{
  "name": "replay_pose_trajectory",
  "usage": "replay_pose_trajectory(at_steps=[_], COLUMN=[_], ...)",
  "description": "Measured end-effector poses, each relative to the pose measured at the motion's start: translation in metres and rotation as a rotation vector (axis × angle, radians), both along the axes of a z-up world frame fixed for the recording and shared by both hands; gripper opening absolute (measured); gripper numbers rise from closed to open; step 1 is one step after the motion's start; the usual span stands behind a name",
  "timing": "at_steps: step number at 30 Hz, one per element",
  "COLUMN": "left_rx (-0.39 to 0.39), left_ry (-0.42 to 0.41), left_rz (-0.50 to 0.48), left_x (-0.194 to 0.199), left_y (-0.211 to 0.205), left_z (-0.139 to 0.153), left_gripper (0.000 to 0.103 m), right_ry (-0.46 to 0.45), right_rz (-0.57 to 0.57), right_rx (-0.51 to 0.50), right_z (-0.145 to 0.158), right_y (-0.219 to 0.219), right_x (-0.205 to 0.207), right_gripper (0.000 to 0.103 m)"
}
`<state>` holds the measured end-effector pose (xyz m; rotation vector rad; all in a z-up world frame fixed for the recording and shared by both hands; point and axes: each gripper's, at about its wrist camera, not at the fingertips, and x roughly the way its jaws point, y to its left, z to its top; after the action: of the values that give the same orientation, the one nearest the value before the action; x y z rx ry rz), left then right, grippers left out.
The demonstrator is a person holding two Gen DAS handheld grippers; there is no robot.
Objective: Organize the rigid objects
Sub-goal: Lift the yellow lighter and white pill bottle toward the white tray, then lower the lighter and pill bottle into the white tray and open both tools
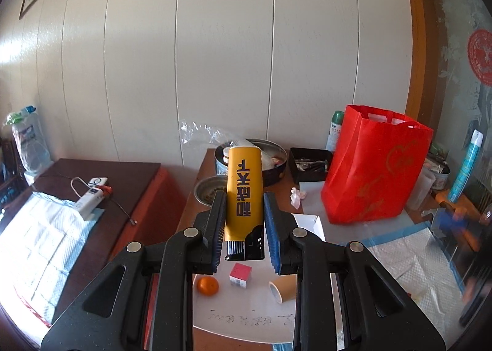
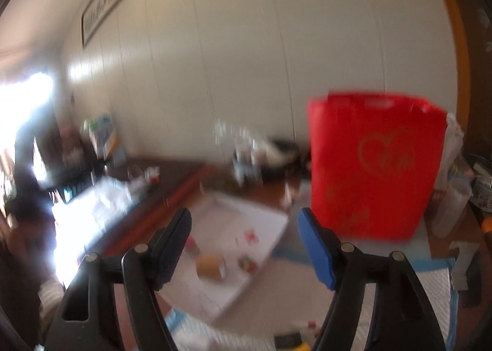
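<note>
My left gripper [image 1: 244,197] is shut on a yellow lighter [image 1: 244,194] with black lettering, held upright above the table, its black head pointing toward the camera. Below it on a white sheet [image 1: 246,317] lie an orange [image 1: 208,285], a small pink-and-white box [image 1: 240,274] and a roll of brown tape [image 1: 282,289]. In the blurred right wrist view my right gripper [image 2: 243,218] stands open with nothing between its fingers, above the same white sheet [image 2: 267,222]; the tape roll [image 2: 211,266] lies under it.
A red tote bag [image 1: 378,169] [image 2: 375,166] stands at the right on the table. Behind it are a spray can [image 1: 335,129], a black tray [image 1: 310,163] of small parts, a round tin [image 1: 273,163] and a metal dish [image 1: 209,191]. A power bank [image 1: 90,200] with cable lies on the left cabinet.
</note>
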<state>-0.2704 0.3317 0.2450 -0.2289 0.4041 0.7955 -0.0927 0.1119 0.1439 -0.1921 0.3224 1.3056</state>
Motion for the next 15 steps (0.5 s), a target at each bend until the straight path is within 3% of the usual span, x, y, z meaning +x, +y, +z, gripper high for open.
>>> replay_pose_trajectory(at_steps=[4,8,15], left_rx=[-0.019,-0.027,-0.061], left_ry=[-0.001,0.014,0.022], left_rz=[-0.013,-0.027,-0.041], left_x=[0.009,0.013,0.011], left_y=[0.004,0.003,0.009], left_z=[-0.007,-0.015,-0.029], left_gripper=[0.024,0.024,0.024], right_ry=[-0.016,0.012,0.024], right_rz=[0.135,0.186,0.118], right_rx=[-0.234,-0.406,-0.511], right_z=[-0.079,-0.140,-0.173], right_y=[0.013,0.035,0.058], right_x=[-0.030,-0.064,-0.079], right_gripper=[0.072,0.072,0.073])
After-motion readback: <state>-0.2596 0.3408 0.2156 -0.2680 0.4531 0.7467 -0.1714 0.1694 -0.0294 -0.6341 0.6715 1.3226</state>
